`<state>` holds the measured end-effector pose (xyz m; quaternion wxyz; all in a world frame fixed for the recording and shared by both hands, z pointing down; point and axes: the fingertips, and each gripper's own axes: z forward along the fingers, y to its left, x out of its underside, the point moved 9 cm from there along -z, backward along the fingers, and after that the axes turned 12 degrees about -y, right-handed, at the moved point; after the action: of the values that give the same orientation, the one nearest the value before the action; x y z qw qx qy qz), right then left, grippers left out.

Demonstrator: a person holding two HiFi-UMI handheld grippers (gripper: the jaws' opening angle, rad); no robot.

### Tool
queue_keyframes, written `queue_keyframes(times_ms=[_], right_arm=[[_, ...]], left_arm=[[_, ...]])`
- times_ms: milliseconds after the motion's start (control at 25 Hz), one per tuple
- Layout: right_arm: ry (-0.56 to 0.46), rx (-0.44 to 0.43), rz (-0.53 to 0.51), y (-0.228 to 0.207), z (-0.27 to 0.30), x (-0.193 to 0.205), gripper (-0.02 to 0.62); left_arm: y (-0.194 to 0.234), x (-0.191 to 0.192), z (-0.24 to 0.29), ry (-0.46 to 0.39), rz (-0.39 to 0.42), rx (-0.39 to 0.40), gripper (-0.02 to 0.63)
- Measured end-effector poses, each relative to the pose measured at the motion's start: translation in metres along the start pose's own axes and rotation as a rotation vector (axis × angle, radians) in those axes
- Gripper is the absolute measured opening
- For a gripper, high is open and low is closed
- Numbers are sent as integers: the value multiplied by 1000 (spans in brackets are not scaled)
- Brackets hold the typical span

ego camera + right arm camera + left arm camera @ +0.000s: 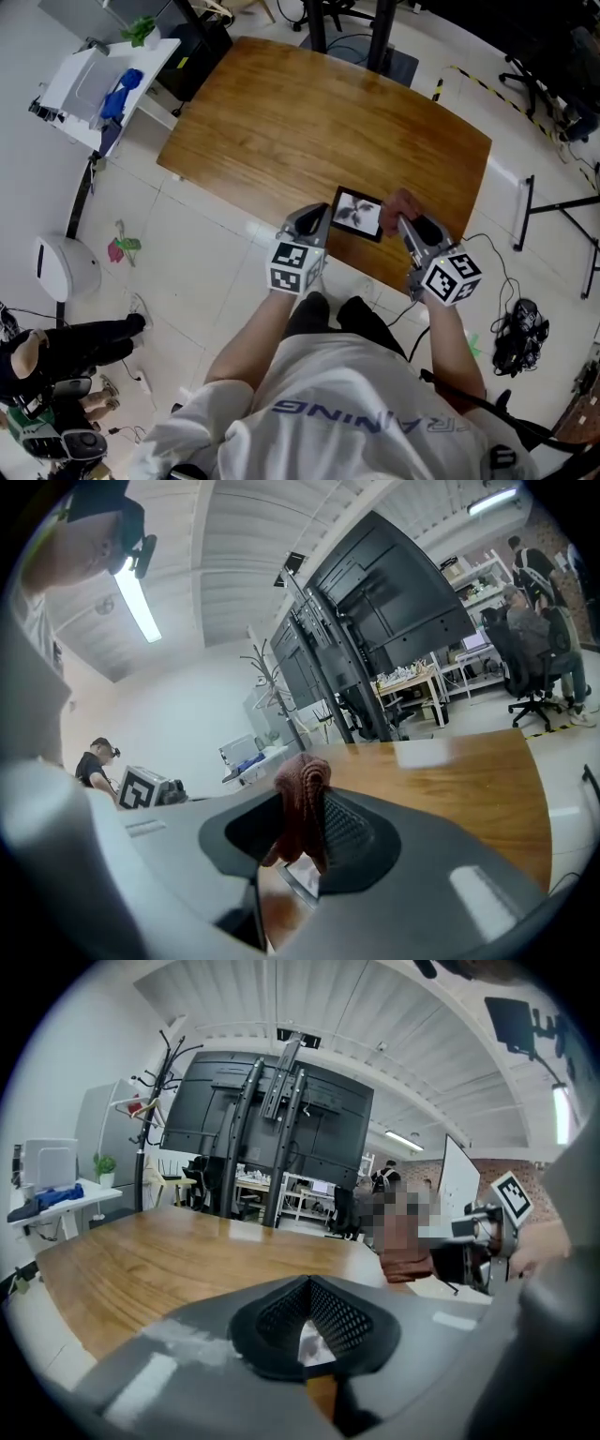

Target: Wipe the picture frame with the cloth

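Note:
A small black picture frame (357, 214) with a dark flower print lies near the front edge of the wooden table (309, 122). My left gripper (322, 222) is shut on the frame's left edge; in the left gripper view only a sliver of the frame (309, 1342) shows between the closed jaws. The right gripper (403, 225) is shut on a reddish-brown cloth (398, 202), which sits at the frame's right side. From the right gripper view the cloth (300, 803) bulges up between the jaws, with a frame corner (298, 876) just below it.
A white side table (98, 80) holding blue items stands at the far left, a white bin (66, 267) on the floor below it. Black stand legs (375, 42) rise behind the table. Cables (516, 337) lie on the floor at right. A person sits at lower left (66, 342).

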<state>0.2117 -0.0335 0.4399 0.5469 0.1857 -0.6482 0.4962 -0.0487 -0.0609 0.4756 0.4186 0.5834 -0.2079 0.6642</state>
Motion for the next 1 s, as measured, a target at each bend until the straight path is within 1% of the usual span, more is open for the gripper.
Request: queue_keyframes(times_ms=[240,520,720,840,1000], right_arm=[[42,1,13,-4,22,15,115],[98,-13,58,-9,50,39,114],[134,-16,116,-11,74,55,114],[175,-12,155,-12,89,68,114],[240,43,253,-18,106,90,114]], left_arm=[[-5,42,8,70,-41,8,3],[4,70,12,147,-55,13,3],[10,84,17,199,-53,33,3],[11,92,20,219,-60,41,3],[11,102,25,247,-63,42,3]])
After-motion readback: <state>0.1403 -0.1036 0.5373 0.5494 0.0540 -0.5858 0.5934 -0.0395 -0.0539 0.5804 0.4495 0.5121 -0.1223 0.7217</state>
